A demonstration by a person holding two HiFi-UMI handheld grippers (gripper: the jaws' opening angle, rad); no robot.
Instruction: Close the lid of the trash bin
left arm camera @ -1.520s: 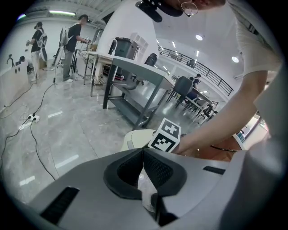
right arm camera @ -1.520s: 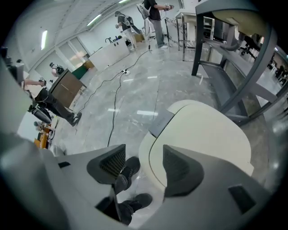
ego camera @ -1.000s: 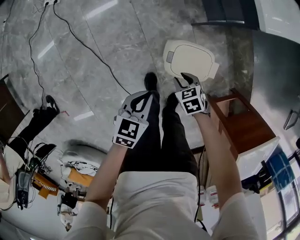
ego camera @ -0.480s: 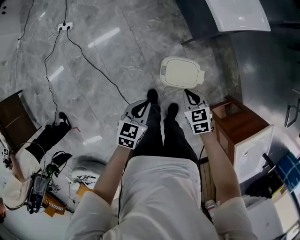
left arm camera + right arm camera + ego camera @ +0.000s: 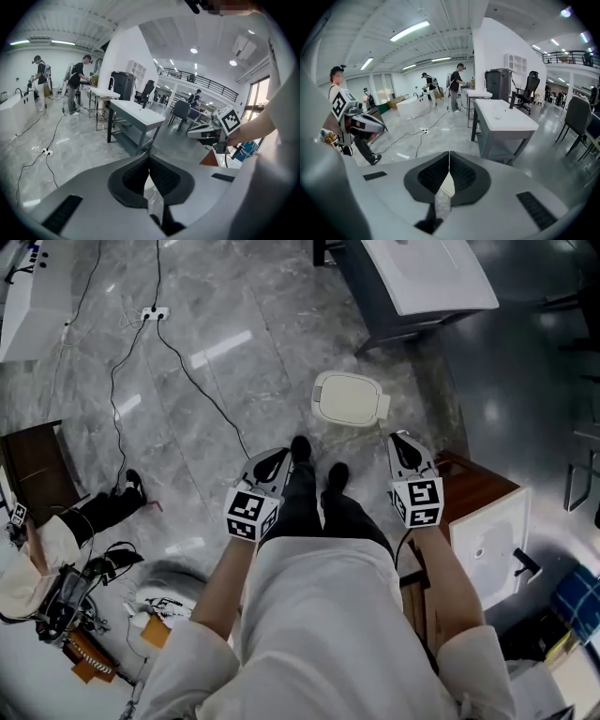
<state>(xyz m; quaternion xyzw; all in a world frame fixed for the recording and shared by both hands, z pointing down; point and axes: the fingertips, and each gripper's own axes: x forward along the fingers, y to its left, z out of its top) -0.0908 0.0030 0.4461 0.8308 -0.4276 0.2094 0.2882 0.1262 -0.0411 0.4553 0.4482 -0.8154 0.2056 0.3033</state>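
A grey marble floor [image 5: 234, 324] with a glossy shine spreads under the person, crossed by a black cable [image 5: 187, 371] that runs up to a white power strip [image 5: 150, 312] at eleven o'clock. A white-topped worktop [image 5: 427, 277] on a grey frame stands at one o'clock, and a brown wooden cabinet [image 5: 478, 488] sits at three o'clock, just beside the person's right arm.

The trash bin [image 5: 350, 397] stands on the floor at twelve o'clock from the person's black shoes [image 5: 301, 448], close in front of them. Its cream lid lies flat across the top, closed.

The left tongs [image 5: 277, 460] hang at about eight o'clock from the bin and the right tongs [image 5: 403, 442] at about four o'clock; neither touches it. Each is held out in front of the person's body and points forward and down. In the left gripper view the two tips are pressed together with nothing between them, and the right gripper view shows the same for the right pair: tips meeting, nothing held.

Another person [image 5: 94, 512] sits on the floor at eight o'clock, well apart from the bin.
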